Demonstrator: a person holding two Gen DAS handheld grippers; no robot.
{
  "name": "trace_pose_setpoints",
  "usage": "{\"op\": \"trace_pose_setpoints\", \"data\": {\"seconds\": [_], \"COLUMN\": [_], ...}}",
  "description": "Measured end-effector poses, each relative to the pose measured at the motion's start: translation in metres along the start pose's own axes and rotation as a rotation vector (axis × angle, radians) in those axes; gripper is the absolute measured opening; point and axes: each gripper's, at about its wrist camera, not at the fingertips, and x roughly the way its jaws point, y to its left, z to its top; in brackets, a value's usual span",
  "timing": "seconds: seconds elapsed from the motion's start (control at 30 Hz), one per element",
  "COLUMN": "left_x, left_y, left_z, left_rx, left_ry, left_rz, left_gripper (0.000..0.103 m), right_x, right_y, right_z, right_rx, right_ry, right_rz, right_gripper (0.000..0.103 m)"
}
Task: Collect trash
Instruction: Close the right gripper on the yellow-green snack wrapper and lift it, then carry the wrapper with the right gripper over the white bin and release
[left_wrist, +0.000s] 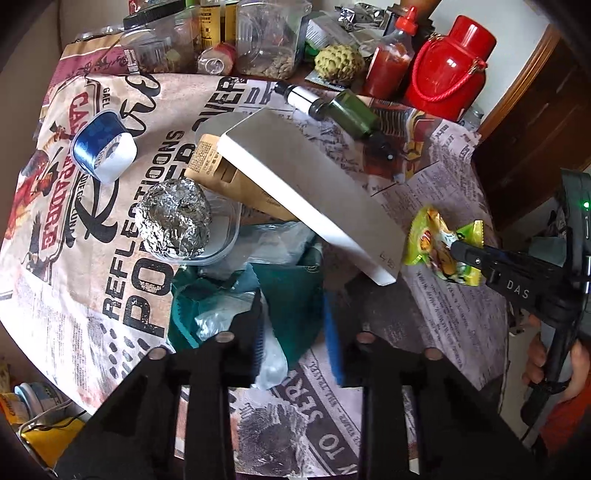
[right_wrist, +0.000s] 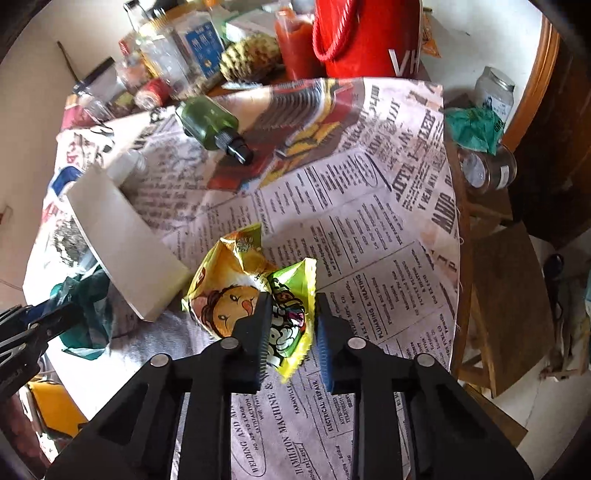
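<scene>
Left wrist view: left hand-held gripper (left_wrist: 295, 328) nipped on green and clear plastic bag (left_wrist: 284, 291), beside foil ball (left_wrist: 173, 221) on desk (left_wrist: 454, 295). Right wrist view: right hand-held gripper (right_wrist: 290, 328) clamped on yellow-green snack wrapper (right_wrist: 255, 295), near white box (right_wrist: 125, 240).

White box (left_wrist: 306, 192) hides the brown packet's (left_wrist: 236, 181) far side.

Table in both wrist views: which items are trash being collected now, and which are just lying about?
Job in hand:
- snack wrapper, pinched by the right hand-held gripper
- green plastic bag, between the left hand-held gripper fingers
- foil ball, likely trash

Lying about:
- red flask
- sauce bottle
- green bottle
- white box
</scene>
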Motion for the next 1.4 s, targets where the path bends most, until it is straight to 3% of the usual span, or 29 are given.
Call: {"op": "trace_pose_setpoints", "data": {"seconds": [0.1, 0.23, 0.27, 0.53, 0.77, 1.4], "left_x": [-0.006, -0.019, -0.023, -0.068, -0.116, -0.233], "left_y": [-0.001, 0.000, 0.001, 0.013, 0.029, 0.145], "left_z": [-0.002, -0.007, -0.008, -0.019, -0.040, -0.156], "left_rx": [-0.003, -0.013, -0.011, -0.029, 0.028, 0.212], "left_ry": [-0.007, -0.019, -0.026, -0.096, -0.168, -0.313], "left_rz": [-0.011, -0.047, -0.048, -0.109, -0.151, -0.244], "left_gripper": [0.015, 0.011, 0.010, 0.008, 0.008, 0.008], "right_x": [-0.008, -0.023, -0.027, -0.045, -0.079, -0.159], "right_y": [0.002, 0.004, 0.004, 0.033, 0.065, 0.217], "right_z": [-0.003, -0.009, -0.011, -0.013, -0.035, -0.165], "right_rx": [0.000, 0.015, 0.015, 0.010, 0.025, 0.159], "right_ry": [-0.023, -0.044, -0.050, -0.110, -0.189, -0.413], "right_rz": [0.014, 0.023, 0.023, 0.009, -0.023, -0.121], "right_gripper": [0.014, 0.012, 0.005, 0.005, 0.005, 0.005]}}
